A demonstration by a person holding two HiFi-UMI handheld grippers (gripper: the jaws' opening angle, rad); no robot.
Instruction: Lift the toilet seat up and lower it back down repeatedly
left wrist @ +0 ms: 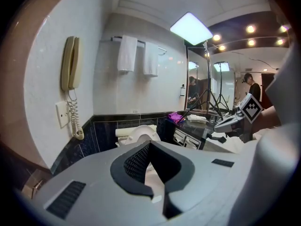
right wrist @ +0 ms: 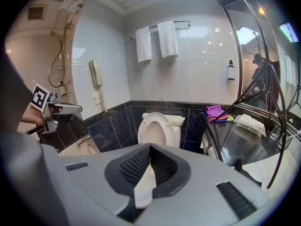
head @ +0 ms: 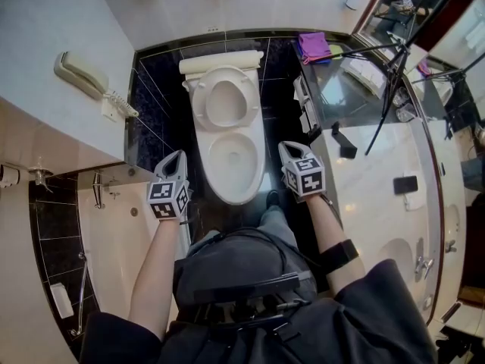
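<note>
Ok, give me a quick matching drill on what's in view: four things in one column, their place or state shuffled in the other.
Things:
1. toilet seat
2. wall phone
3. purple cloth
4. white towels

Place or state:
A. lying on the dark counter
B. hanging from the rail
C. raised upright
D. mounted on the side wall

Pairs: 1-C, 2-D, 3-A, 4-B.
</note>
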